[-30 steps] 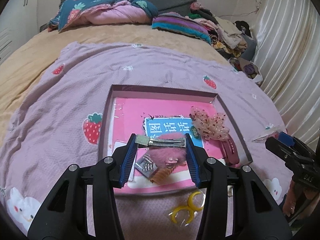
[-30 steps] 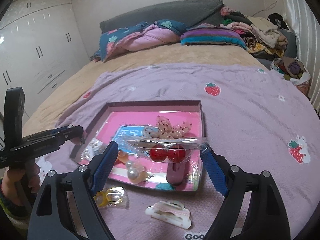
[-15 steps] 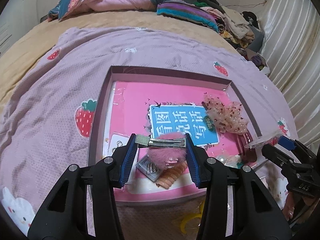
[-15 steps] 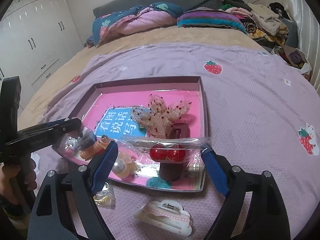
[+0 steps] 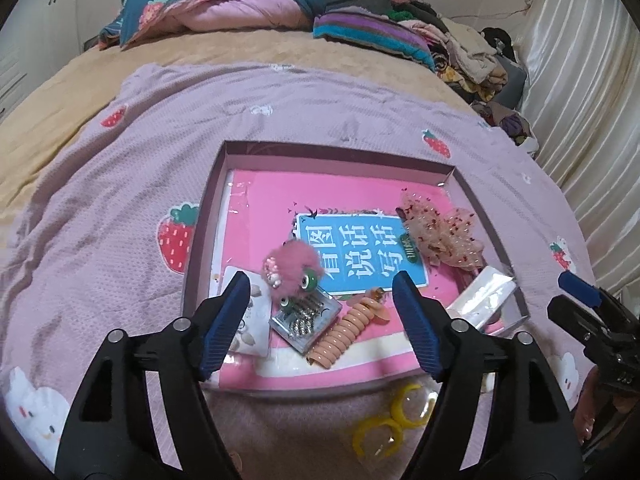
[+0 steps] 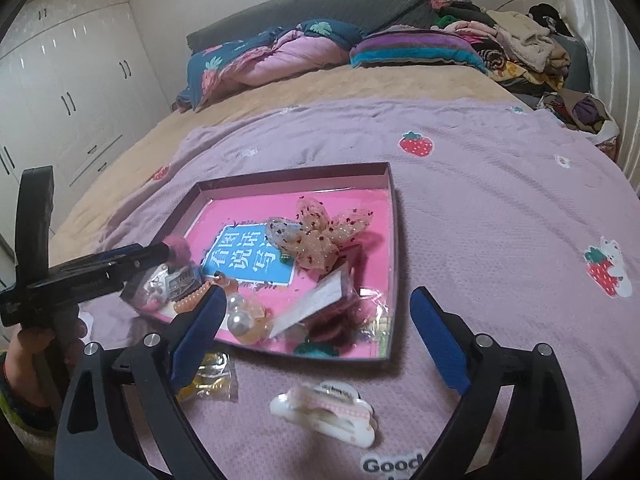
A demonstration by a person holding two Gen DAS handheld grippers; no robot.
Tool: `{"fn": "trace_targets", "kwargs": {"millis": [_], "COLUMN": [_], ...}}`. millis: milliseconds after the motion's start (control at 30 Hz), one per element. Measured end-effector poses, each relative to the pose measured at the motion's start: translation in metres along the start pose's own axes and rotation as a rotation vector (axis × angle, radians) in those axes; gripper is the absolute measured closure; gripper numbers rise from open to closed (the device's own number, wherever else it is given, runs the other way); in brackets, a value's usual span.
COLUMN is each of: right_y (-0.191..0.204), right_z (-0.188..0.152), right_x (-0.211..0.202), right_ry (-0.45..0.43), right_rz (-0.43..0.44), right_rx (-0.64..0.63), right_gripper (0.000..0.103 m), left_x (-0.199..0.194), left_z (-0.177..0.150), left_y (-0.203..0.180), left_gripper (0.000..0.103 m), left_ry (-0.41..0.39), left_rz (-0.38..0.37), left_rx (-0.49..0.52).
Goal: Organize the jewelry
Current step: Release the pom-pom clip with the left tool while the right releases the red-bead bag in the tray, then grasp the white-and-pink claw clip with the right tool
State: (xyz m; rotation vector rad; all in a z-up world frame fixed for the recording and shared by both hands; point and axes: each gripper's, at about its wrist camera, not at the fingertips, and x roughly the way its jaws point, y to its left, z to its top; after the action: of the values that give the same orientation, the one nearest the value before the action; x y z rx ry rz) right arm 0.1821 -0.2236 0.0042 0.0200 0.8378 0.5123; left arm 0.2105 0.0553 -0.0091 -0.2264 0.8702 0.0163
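Purple-walled and lined in bright pink, a shallow tray sits on a lilac blanket printed with strawberries, spread over a bed. Most of the jewelry and hair pieces lie inside the tray. A fluffy pink pom-pom clip rests near the left side of the tray floor, partly over a blue card with white characters. Just below it lie a small clear box of sparkly pieces and a peach coil hair tie, touching each other. A sheer beige bow with red flecks lies toward the right wall, and a clear plastic packet is tilted in the tray's near right corner. From the right camera, two pearl beads lie at the tray's near edge beside that packet. The left gripper hovers over the near left part of the tray; its jaws are opening and nothing is pressed between them, the pom-pom clip lying loose on the tray ahead. The right gripper hangs over the near right corner, its jaws also opening, wide apart, with the packet lying in the tray and not pinched. Outside the tray, on the blanket, a pair of yellow rings in a clear wrapper lies near its front edge, and a white and pink cloud-shaped hair claw lies just in front of the right gripper.
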Motion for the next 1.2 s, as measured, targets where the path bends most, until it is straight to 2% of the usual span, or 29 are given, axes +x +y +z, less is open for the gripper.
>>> {"fn": "trace_targets", "kwargs": {"millis": [67,267,600,833,1200], "right_y": [-0.001,0.002,0.010,0.009,0.008], "right_z": [-0.003,-0.013,-0.036,-0.050,-0.066], "right_x": [-0.007,-0.022,-0.034,-0.029,-0.003], "right_ry": [-0.003,-0.006,0.010,0.065,0.149], "right_rz": [0.002,0.003,-0.023,0.001,-0.003], "right_rx": [-0.004,-0.029,-0.112,-0.131,-0.172], "right_gripper": [0.010,0.010,0.010,0.010,0.010], "left_x": [-0.009,-0.033,-0.058,-0.062,-0.048], "left_z": [-0.001,-0.007,-0.020,-0.033,-0.067], "left_y": [-0.002,-0.006,-0.006,-0.007,-0.005], "left_gripper": [0.024,0.015,0.015,0.015,0.015], "left_ry": [-0.016,-0.048,-0.071,-0.059,0.021], "left_rz": [0.002,0.004,0.008,0.019,0.034], "left_rx": [0.000,0.005,0.003,0.009,0.027]}}
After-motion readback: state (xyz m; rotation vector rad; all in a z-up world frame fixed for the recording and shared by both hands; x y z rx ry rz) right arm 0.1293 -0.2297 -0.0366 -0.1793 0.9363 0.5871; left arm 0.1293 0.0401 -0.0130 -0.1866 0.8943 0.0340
